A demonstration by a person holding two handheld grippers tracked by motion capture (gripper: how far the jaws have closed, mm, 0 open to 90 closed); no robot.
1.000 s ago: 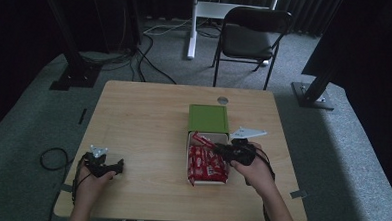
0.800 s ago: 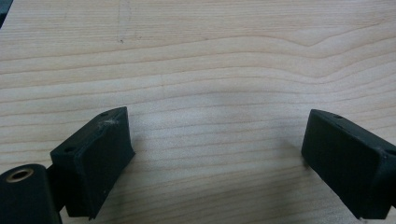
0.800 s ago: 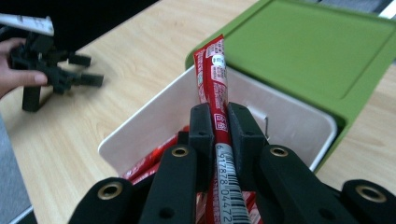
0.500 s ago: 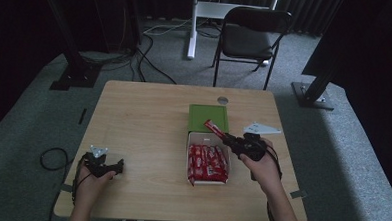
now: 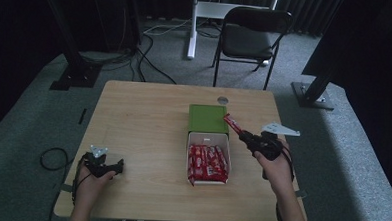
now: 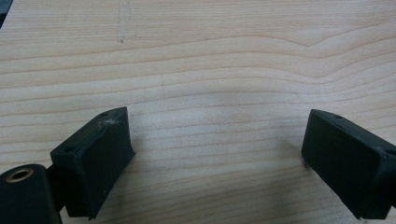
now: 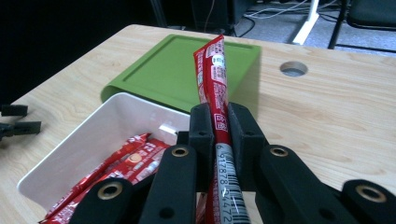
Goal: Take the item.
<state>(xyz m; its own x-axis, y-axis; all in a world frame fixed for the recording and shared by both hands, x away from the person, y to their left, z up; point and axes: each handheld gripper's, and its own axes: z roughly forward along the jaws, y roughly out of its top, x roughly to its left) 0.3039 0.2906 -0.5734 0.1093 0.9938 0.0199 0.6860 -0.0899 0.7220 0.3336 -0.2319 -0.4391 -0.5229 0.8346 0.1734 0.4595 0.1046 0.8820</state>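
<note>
The right gripper (image 5: pixel 242 136) squeezes a red snack packet (image 7: pixel 214 79) tight and holds it up in the air, just right of the white box (image 5: pixel 208 137) full of more red packets (image 5: pixel 207 163). The green lid (image 5: pixel 206 117) lies just behind the box. The left gripper (image 5: pixel 112 166) rests near the table's (image 5: pixel 143 123) left corner, jaws wide apart, holding nothing.

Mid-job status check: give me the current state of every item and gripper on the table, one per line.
Right gripper: shut on the red snack packet, held above the table right of the box.
Red snack packet: clamped, sticking out past the jaws.
White box: open, red packets lying inside, far end bare.
Green lid: off, lying flat behind the box.
Left gripper: open, nothing between the jaws, low over bare table.
</note>
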